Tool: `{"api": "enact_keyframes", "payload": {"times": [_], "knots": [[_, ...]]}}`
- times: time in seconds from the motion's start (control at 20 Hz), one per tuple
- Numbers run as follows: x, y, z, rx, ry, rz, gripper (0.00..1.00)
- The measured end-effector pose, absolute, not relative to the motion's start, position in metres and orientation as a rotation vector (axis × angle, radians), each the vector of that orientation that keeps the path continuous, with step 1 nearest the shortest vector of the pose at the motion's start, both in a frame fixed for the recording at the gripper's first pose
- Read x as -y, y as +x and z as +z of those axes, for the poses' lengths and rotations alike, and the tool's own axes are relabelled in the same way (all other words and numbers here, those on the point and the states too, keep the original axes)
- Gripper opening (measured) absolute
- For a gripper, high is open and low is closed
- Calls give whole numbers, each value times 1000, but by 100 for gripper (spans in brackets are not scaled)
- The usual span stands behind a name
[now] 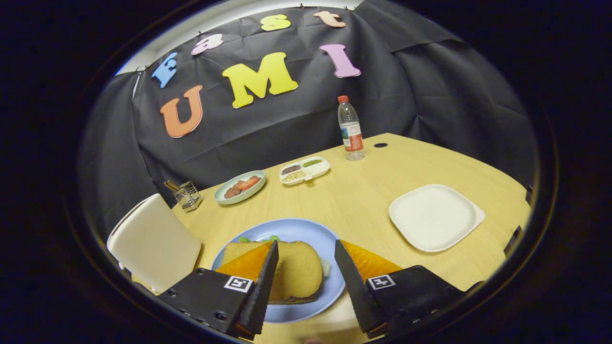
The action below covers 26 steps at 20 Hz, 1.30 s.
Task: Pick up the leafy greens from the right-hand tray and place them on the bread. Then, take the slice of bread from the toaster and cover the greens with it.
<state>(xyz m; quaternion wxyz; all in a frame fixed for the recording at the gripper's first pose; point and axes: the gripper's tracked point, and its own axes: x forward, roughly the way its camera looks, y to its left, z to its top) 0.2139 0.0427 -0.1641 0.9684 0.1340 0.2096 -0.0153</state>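
A blue plate [306, 230] lies on the wooden table just ahead of my fingers. On it a slice of toasted bread [296, 270] lies flat, with a bit of leafy greens [273, 238] peeking out from under its far edge. My gripper [306, 251] is open, its two fingers standing either side of the bread slice without touching it. The white square tray [434, 217] to the right has nothing on it. The white toaster [154, 241] stands to the left of the plate.
Beyond the plate are a pale green dish with sausages [240, 186], a white divided dish of grains [304, 170], a water bottle [350, 128] and a small wire holder [187, 195]. A dark hole [380, 145] marks the far tabletop.
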Motion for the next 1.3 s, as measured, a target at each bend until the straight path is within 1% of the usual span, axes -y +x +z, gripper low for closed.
{"api": "enact_keyframes", "payload": {"times": [0.1, 0.15, 0.2, 0.25, 0.35, 0.55, 0.95, 1.05, 1.3], "knots": [[-34, 204, -139, -358, 207, -47, 78], [-32, 199, -124, -318, 177, -46, 79], [-30, 192, -109, -281, 145, -53, 83], [-27, 185, -93, -244, 120, -60, 91], [-28, 169, -65, -189, 85, -58, 95], [-35, 133, -24, -123, 19, -48, 96], [-61, 51, 28, -19, 15, -14, 96], [-67, 35, 35, -4, 7, -3, 96], [-81, 1, 26, -26, -6, 45, 96]]}}
